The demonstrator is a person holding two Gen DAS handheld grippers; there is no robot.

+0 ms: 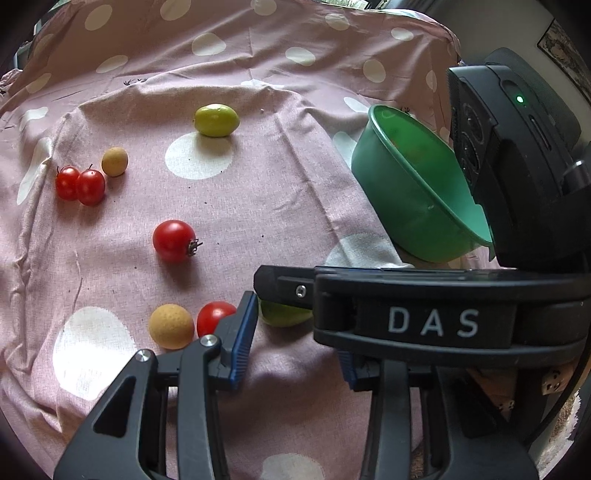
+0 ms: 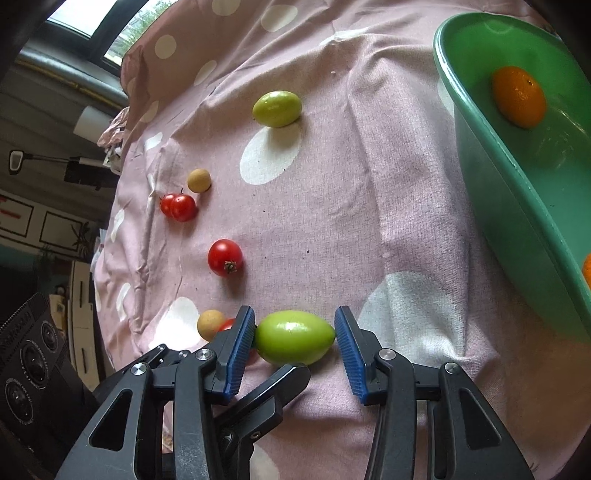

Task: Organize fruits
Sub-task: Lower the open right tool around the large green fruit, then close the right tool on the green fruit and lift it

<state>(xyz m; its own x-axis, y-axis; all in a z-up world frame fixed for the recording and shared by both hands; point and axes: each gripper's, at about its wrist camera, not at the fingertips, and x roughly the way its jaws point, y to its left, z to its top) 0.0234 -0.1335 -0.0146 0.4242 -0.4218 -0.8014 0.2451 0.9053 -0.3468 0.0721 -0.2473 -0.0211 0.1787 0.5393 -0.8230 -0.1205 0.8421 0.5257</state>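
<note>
A pink polka-dot cloth (image 2: 369, 192) covers the surface; a window (image 2: 110, 33) lies behind.

Worktop under a pink cloth (image 2: 369, 177) with white dots. On it: two green oval fruits (image 2: 277, 108) (image 2: 294, 337), four red tomatoes, two touching (image 2: 178, 206), one single (image 2: 225, 257), one partly hidden (image 1: 214, 317); two tan round fruits (image 2: 199, 180) (image 1: 171, 326); green bowl (image 2: 517, 206), tilted.

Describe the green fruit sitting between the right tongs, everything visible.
The green fruit is smooth, glossy and egg-shaped, yellow-green, lying lengthwise on the pink dotted cloth. It sits between the blue ribbed pads of the right tongs; the left pad touches its end, and the other looks at or just off it. A black finger of the left tongs crosses beneath it. From the left wrist only a sliver shows.
</note>
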